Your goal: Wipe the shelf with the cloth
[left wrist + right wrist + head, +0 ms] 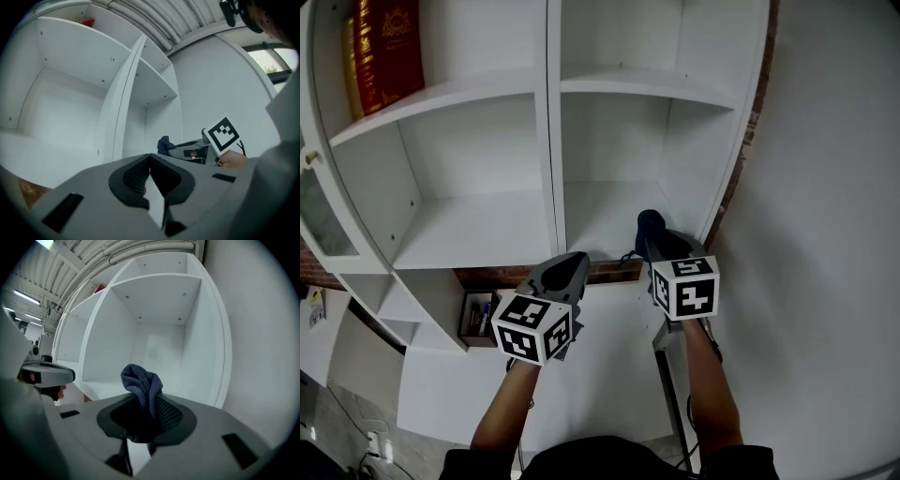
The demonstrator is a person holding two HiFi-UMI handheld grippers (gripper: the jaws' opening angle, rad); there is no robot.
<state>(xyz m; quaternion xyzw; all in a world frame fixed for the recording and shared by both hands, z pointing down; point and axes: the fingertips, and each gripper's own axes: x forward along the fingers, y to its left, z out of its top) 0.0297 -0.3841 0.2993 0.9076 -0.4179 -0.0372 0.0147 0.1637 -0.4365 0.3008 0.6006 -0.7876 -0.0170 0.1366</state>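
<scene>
A white shelf unit [551,141] stands before me with bare compartments. My right gripper [653,239] is shut on a dark blue cloth [142,383], which bunches up out of the jaws. It hovers at the front edge of the lower right compartment's board [609,220]. In the left gripper view the cloth [164,144] shows beside the right gripper [197,151]. My left gripper [567,272] is shut with nothing between its jaws and hangs just below the front of the lower left compartment's board [469,230].
Red books [386,47] stand on the upper left shelf. A brick-coloured strip [600,273] runs under the lower boards. A small box with pens [478,317] sits lower left. A white wall [825,234] closes the right side.
</scene>
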